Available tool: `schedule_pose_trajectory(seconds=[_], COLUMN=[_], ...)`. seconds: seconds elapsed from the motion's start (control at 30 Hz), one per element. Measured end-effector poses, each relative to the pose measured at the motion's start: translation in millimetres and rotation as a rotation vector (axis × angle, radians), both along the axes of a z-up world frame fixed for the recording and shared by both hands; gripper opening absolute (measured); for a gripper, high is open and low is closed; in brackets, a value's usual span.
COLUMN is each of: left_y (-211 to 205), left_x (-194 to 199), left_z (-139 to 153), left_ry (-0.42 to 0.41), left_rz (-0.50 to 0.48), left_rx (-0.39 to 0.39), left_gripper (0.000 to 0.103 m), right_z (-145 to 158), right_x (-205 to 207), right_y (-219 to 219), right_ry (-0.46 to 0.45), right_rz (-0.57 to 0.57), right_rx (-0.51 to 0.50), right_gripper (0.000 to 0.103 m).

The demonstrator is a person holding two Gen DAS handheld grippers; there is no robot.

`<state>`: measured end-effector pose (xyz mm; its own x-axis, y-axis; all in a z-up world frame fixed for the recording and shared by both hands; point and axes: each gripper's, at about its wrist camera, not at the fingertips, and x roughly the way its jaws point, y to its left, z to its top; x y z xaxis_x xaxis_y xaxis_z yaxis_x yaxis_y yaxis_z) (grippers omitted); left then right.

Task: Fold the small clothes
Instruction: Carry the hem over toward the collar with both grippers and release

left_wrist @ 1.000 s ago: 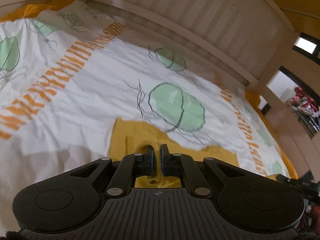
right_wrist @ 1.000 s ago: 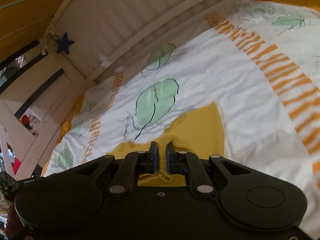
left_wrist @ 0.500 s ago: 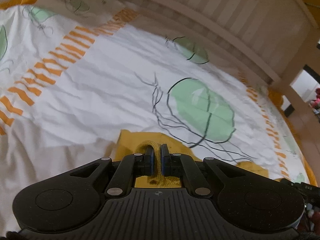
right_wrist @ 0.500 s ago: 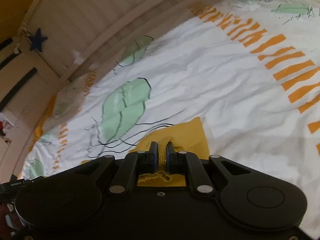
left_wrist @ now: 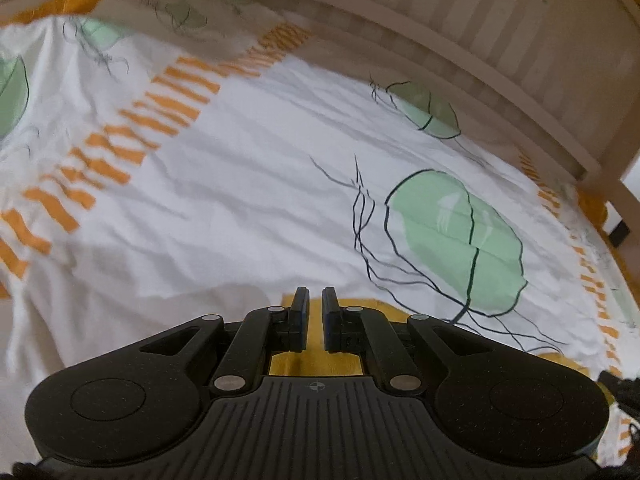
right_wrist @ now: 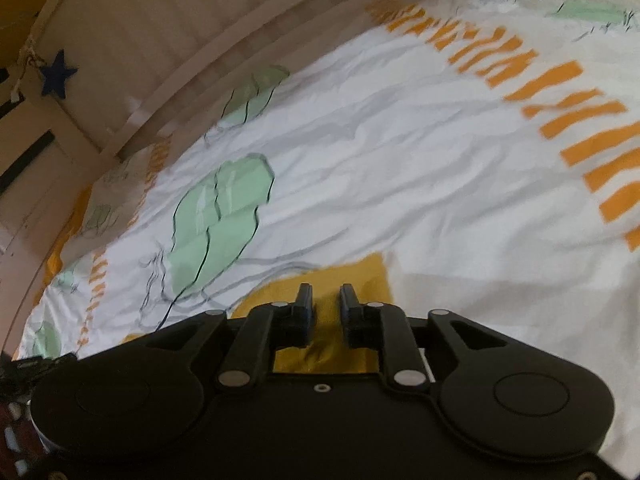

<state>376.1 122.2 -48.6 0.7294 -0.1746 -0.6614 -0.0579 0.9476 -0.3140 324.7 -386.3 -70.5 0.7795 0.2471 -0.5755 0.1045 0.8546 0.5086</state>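
On the leaf-printed white bedsheet (left_wrist: 248,184) beside a slatted wooden rail (left_wrist: 460,20), both the left gripper (left_wrist: 315,300) and right gripper (right_wrist: 327,298) hover with fingers parted over a yellow garment (right_wrist: 360,280).

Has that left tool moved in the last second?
Yes. The left tool let go of the yellow cloth and advanced toward the green leaf print.

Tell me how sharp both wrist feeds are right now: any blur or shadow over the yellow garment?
Left wrist view: the orange stripes at left smear with motion blur, while the left hand-held gripper stays crisp. Right wrist view: the whole bedsheet is blurred, stripes worst; the yellow garment is dim where the right hand-held gripper shades it. Fisheye distortion bends the bed rail in both views.
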Motion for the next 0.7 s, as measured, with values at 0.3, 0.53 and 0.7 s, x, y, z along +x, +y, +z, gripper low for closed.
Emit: schedule_pose_trajectory(seconds=[0.3, 0.53, 0.7], left_y=[-31, -69, -79], left_x=[-39, -74, -76], left_z=[19, -9, -28], left_ry=[-0.072, -0.02, 0.023], left_rz=[-0.127, -0.268, -0.319], left_rx=[0.188, 0.218, 0.248], left_gripper=[0.024, 0.026, 0.026], right_z=[27, 27, 12], right_x=[-29, -57, -55], right_y=[14, 73, 94], right_ry=[-0.073, -0.082, -0.035], right_rz=[0.026, 0.214, 0.27], right_rx=[-0.184, -0.38, -0.429], right_gripper=[0.053, 0.053, 0.053])
